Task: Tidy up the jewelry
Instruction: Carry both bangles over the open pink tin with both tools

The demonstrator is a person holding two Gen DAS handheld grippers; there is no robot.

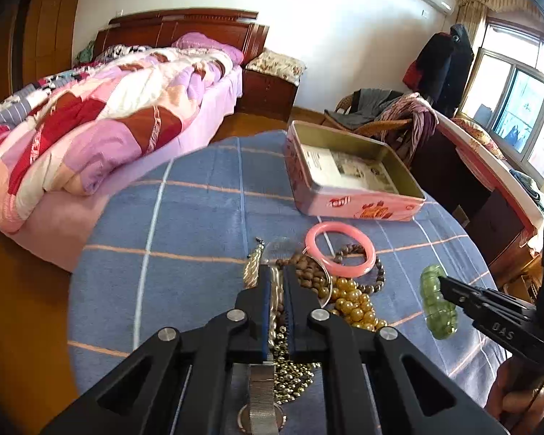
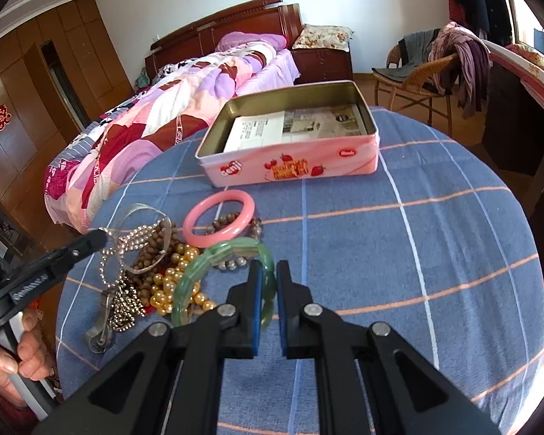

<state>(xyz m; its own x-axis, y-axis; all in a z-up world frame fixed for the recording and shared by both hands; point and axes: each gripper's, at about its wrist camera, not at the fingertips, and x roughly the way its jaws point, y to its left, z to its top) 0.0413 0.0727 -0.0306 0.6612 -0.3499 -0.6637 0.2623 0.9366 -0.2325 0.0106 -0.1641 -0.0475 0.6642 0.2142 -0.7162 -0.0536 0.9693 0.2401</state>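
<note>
My right hand-held gripper (image 2: 268, 290) grips the green bracelet (image 2: 217, 264); my left hand-held gripper (image 1: 277, 286) pinches, apparently, a silver chain (image 2: 116, 264) near the pink tin (image 2: 290, 170).

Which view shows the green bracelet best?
Right wrist: the green bracelet shows as a nearly whole ring, pinched by the right gripper. Left wrist sees it edge-on, off to the side.
</note>
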